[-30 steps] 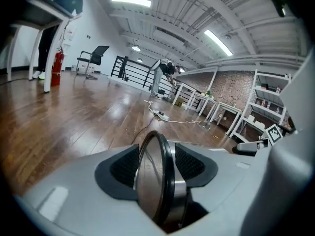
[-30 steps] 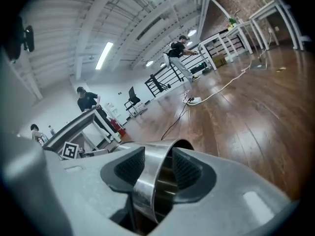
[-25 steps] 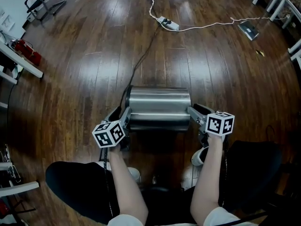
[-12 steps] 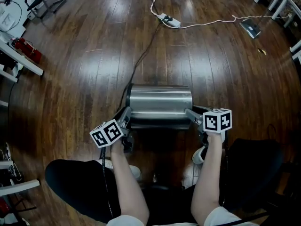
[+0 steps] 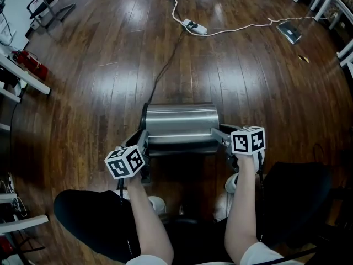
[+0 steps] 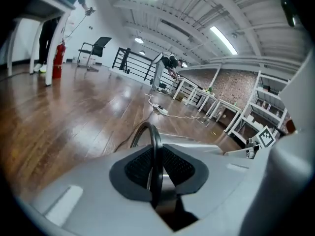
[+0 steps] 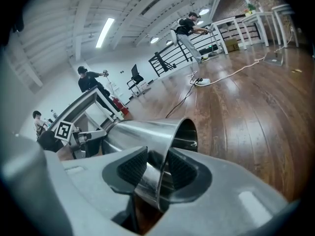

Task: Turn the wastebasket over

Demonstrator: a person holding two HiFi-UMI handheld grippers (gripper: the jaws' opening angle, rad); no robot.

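Note:
A shiny steel wastebasket [image 5: 182, 123] lies on its side on the wooden floor, just in front of my knees. My left gripper [image 5: 144, 141] is at its left end; its jaws have just been closing, and the pads now pinch the thin black rim [image 6: 156, 146] of that end. At the right end, my right gripper [image 5: 218, 134] has been narrowing its jaws too. There one pad sits outside and one inside the steel wall [image 7: 147, 132] at the open mouth, and both press on it. Each gripper also shows in its own view, left gripper [image 6: 155, 173] and right gripper [image 7: 157, 176].
A thin black cable [image 5: 165, 70] runs from the basket's far left corner towards a white power strip [image 5: 193, 26]. White table legs [image 5: 25, 73] and a red extinguisher [image 5: 30, 62] stand at the left edge. My white shoes [image 5: 234, 182] are close behind the basket.
The left jaws have closed in on the basket's left rim. The right gripper has edged left and further over the right rim. The basket still lies on its side.

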